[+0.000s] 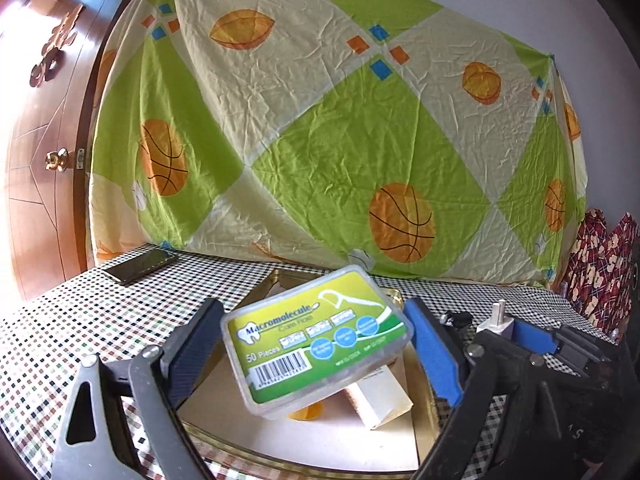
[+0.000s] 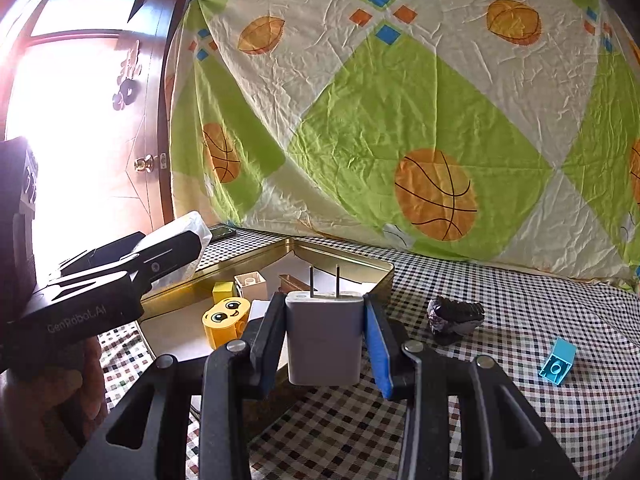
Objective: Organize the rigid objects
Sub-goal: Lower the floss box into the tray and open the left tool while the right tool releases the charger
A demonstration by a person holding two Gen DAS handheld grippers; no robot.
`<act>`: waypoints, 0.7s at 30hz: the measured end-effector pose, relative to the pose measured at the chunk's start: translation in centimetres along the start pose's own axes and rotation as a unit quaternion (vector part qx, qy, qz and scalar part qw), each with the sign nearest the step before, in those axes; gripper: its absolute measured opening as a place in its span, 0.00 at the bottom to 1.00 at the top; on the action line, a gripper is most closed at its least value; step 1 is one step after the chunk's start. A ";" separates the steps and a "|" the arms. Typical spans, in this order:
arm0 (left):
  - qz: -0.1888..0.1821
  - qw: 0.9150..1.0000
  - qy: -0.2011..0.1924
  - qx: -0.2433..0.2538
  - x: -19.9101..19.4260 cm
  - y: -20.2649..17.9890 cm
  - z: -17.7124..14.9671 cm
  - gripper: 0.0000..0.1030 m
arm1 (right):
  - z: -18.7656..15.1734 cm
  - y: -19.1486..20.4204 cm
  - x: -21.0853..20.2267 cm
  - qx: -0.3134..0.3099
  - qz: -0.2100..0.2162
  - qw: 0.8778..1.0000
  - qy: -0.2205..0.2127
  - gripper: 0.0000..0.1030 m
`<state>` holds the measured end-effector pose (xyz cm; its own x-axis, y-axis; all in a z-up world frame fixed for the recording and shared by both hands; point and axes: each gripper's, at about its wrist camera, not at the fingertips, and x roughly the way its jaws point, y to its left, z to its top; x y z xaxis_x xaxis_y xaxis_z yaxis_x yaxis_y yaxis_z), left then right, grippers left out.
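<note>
My right tool (image 2: 325, 340) is clamped on a white charger (image 2: 324, 340), prongs up, held over the near edge of the checkered worktop (image 2: 500, 412). My left tool (image 1: 316, 344) grips a clear floss box (image 1: 316, 340) across its width, tilted, above the gold tin tray (image 2: 344, 262). In the tray, at ten o'clock from the charger, lie a yellow face block (image 2: 224, 320), a small yellow block (image 2: 223, 291) and a white block (image 2: 251, 283). At three o'clock, on the cloth, sits a dark crumpled object (image 2: 454, 316); farther out, a blue brick (image 2: 558, 366). A phone (image 1: 140, 266) lies at eleven o'clock from the floss box.
</note>
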<state>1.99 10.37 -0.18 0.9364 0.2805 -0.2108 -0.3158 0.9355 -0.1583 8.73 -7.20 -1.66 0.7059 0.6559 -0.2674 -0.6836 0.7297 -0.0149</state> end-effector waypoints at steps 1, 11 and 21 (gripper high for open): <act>0.005 1.000 0.002 -0.002 0.1 0.5 0.1 0.89 | 0.2 0.1 0.2 0.001 0.004 1.000 0.001 0.39; 0.032 0.998 0.054 0.007 2.6 3.0 -0.5 0.89 | 1.5 2.4 3.8 -0.013 0.048 0.998 0.046 0.39; 0.040 0.993 0.106 0.039 5.8 2.6 -0.5 0.95 | 2.5 2.1 10.4 -0.022 0.020 0.992 0.123 0.41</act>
<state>6.50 14.33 -2.25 0.8526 0.3111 -0.4199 -0.3675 0.9282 -0.0586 15.08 1.61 -2.02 0.6149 0.6128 -0.4964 -0.7216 0.6911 -0.0407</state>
